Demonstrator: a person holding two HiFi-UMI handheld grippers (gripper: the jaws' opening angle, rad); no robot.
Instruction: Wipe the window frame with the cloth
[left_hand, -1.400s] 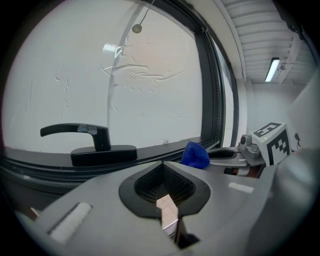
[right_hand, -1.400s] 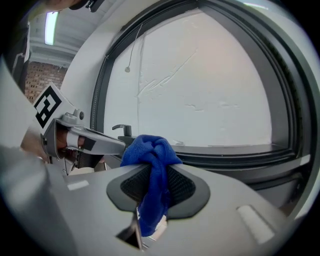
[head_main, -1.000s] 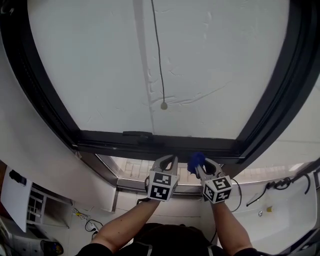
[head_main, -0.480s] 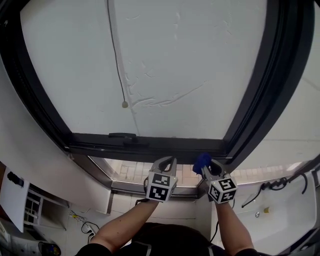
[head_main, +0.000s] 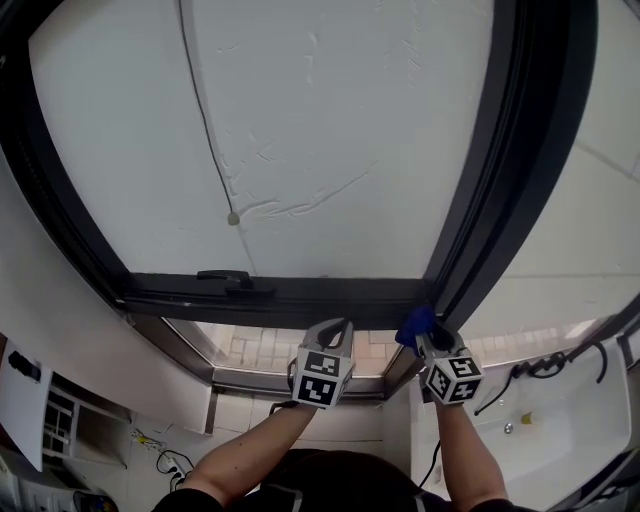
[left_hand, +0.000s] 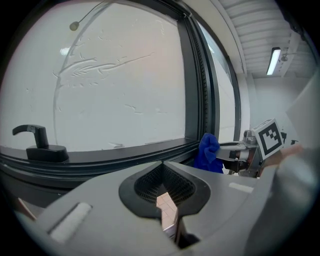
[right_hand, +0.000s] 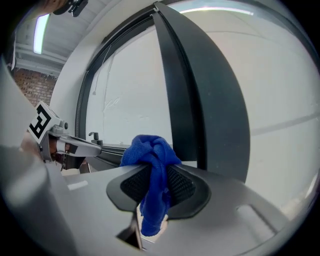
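A black window frame surrounds frosted glass. My right gripper is shut on a blue cloth, and the cloth sits at the frame's lower right corner, where the bottom rail meets the right upright. In the right gripper view the blue cloth hangs bunched between the jaws in front of the dark upright. My left gripper hovers just below the bottom rail, its jaws closed with nothing between them. The left gripper view shows the cloth to the right against the frame.
A black window handle sits on the bottom rail at left. A thin cord with a small weight hangs over the glass. Below are a white sill and wall, cables on the floor, and white fixtures at right.
My right gripper has carried the cloth rightward along the bottom rail into the lower right corner. The left gripper stayed roughly where it was. The head view has swung right.
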